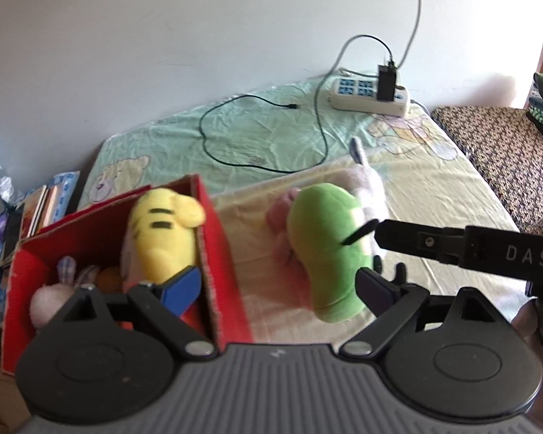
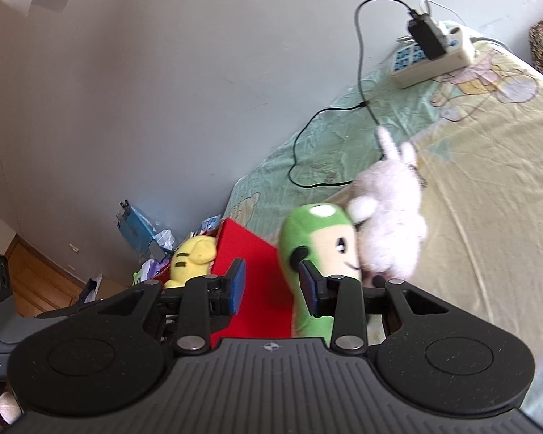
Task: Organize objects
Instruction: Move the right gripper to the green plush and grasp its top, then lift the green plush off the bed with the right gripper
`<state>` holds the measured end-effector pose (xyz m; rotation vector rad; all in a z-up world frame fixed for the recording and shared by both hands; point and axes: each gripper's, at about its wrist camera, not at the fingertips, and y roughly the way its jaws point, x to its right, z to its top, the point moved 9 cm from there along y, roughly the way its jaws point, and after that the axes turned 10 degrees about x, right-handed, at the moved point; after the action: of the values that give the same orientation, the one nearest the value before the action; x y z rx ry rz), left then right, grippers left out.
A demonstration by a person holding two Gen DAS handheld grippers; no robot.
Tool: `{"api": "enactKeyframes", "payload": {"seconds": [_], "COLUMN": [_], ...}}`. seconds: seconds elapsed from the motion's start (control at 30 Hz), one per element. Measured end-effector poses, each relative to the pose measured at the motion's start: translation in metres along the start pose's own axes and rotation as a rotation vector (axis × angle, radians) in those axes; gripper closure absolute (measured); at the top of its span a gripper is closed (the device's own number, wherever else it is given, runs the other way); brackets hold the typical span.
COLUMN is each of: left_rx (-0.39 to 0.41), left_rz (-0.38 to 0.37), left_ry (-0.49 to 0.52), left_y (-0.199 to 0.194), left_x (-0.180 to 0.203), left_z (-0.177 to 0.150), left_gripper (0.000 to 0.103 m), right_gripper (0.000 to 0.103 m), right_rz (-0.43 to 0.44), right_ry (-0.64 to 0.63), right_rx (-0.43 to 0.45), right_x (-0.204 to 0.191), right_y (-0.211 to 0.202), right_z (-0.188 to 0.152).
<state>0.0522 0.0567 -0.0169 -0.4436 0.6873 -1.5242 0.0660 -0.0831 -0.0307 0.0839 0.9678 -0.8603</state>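
Left wrist view: the left gripper stands wide and empty, one blue pad over the red box and the other just beside the green plush toy. The box sits at the edge of the bed and already holds a yellow plush toy and a small pale plush. The green toy lies on the sheet just right of the box wall, with a white plush toy behind and touching it. The right gripper enters from the right, its tip close to the green toy's face; contact cannot be confirmed from this view. A power strip and a black cable lie well apart, near the wall. Right wrist view: the right gripper is open at a moderate width, holding nothing, with the red box between its pads and the green plush toy against the outer side of its right-hand pad; the white plush toy leans on the green one. Assessment: the step in hand appears to be picking up the green toy for the box. The right gripper should shift right to straddle the toy's body, close firmly on the soft mid-section, lift clear of the box wall, and avoid dragging the white toy.
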Motion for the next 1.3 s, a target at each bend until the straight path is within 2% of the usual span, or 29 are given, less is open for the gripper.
{"api": "enactKeyframes", "payload": {"seconds": [0.2, 0.43, 0.73, 0.93, 1.03, 1.17, 1.3], "left_rx": [-0.015, -0.038, -0.053, -0.084, -0.105, -0.111, -0.110], "left_rz": [-0.035, -0.078, -0.089, -0.085, -0.076, -0.052, -0.066], "left_ry": [0.028, 0.057, 0.003, -0.031, -0.022, -0.010, -0.018], "left_y": [0.013, 0.031, 0.062, 0.088, 0.101, 0.110, 0.107], "left_x": [0.027, 0.053, 0.049, 0.043, 0.041, 0.039, 0.037], "left_z": [-0.004, -0.025, -0.027, -0.027, -0.027, -0.028, -0.028], "left_gripper": [0.009, 0.010, 0.010, 0.019, 0.034, 0.035, 0.037], "right_gripper": [0.065, 0.062, 0.061, 0.062, 0.058, 0.057, 0.061], "right_rz": [-0.025, -0.041, -0.003, 0.053, 0.067, 0.088, 0.095], "right_ry": [0.036, 0.079, 0.119, 0.106, 0.118, 0.111, 0.122], "right_rx": [-0.005, -0.026, -0.095, -0.180, -0.210, -0.225, -0.234], "right_x": [0.026, 0.052, 0.062, 0.054, 0.052, 0.048, 0.049], "right_y": [-0.005, -0.001, 0.030, 0.056, 0.068, 0.075, 0.071], "right_z": [0.005, 0.007, 0.008, -0.003, -0.008, -0.009, -0.009]}}
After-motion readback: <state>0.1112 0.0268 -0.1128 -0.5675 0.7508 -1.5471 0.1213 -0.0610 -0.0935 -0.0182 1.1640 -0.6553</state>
